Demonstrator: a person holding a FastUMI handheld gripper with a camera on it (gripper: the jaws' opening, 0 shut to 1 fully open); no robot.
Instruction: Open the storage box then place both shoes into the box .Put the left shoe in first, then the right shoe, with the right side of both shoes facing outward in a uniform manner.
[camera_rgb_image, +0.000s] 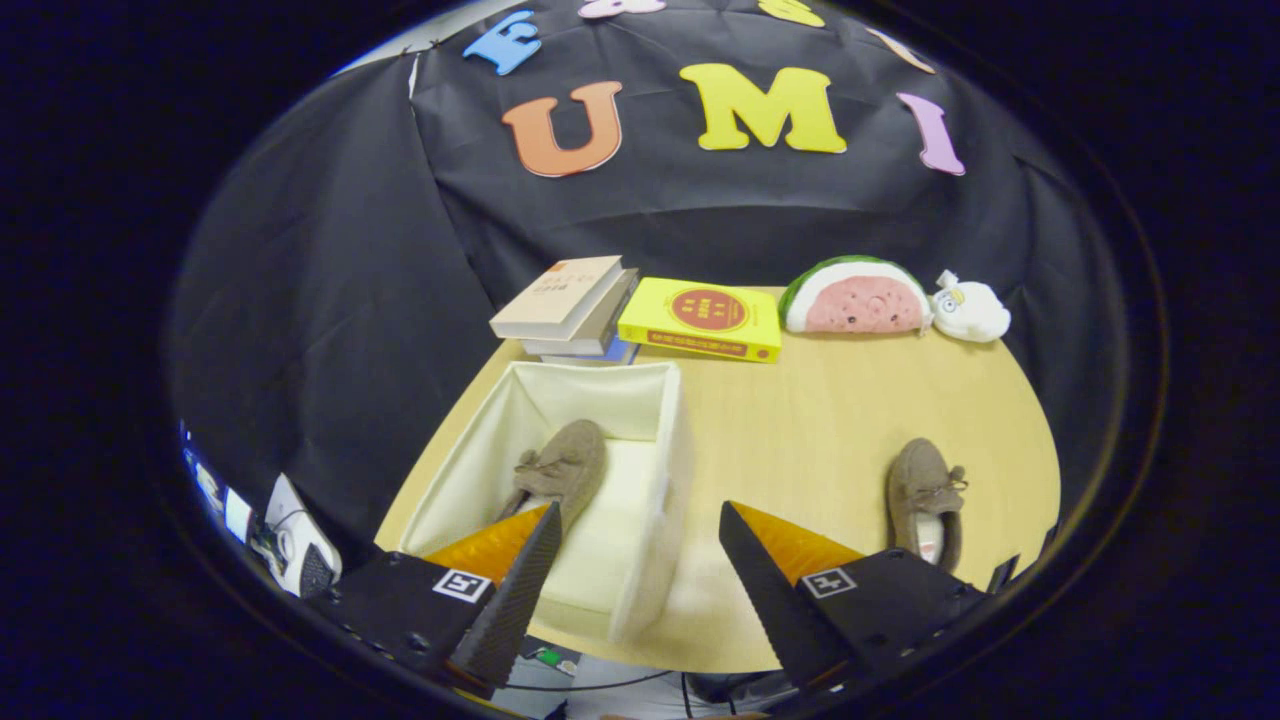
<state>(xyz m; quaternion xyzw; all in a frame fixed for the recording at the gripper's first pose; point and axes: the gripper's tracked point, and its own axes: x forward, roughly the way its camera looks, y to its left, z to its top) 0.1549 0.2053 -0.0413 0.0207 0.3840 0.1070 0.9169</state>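
A cream fabric storage box (668, 470) stands open on the wooden table, just ahead of my fingers and slightly left. One brown suede shoe (560, 468) lies inside it along the left wall, toe pointing away, its heel hidden behind my left finger. The other brown shoe (925, 500) lies on the table to the right, beyond my right finger, toe also pointing away. My gripper (640, 522) hovers above the box's near right corner, open, with nothing between its fingers.
At the back of the table (810, 420) sit a stack of books (570, 310), a yellow book (702, 318), a watermelon-slice plush (853, 296) and a small white plush (968, 310). The table's left edge runs close beside the box.
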